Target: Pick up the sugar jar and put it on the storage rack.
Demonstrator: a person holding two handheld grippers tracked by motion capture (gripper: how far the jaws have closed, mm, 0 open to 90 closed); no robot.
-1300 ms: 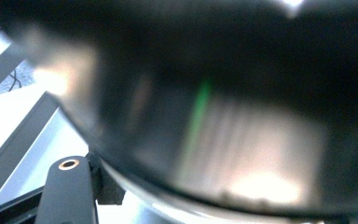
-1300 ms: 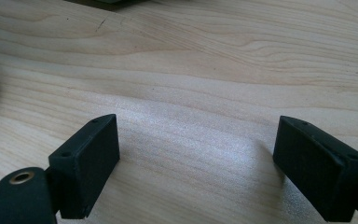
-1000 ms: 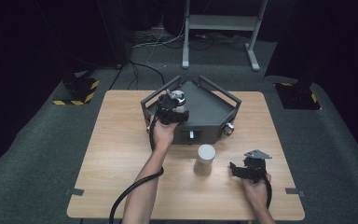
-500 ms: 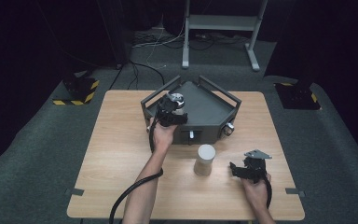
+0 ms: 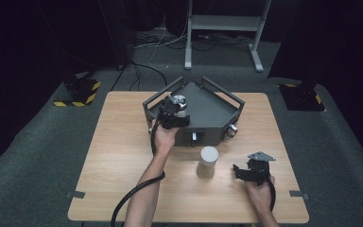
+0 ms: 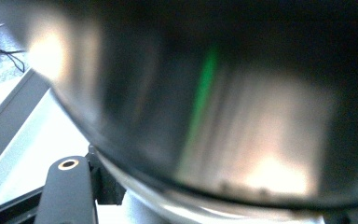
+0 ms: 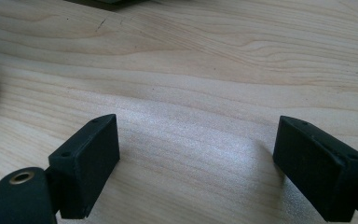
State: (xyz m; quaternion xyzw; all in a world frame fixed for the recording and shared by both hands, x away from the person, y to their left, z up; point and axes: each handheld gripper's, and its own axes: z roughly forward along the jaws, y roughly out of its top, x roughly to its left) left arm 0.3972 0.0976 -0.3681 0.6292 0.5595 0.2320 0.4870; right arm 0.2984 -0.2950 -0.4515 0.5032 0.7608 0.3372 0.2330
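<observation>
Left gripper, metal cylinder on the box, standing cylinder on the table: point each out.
left gripper (image 5: 176, 108): high view, at its tips over the grey box.
metal cylinder (image 6: 242, 140): left gripper view, on its shiny curved side.
standing cylinder (image 5: 207, 162): high view, on its side wall.

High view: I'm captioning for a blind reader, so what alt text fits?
A person's left gripper is shut on a shiny metal cylinder on a dark grey box; the right gripper rests open on the wooden table, beside a pale cylinder.
</observation>
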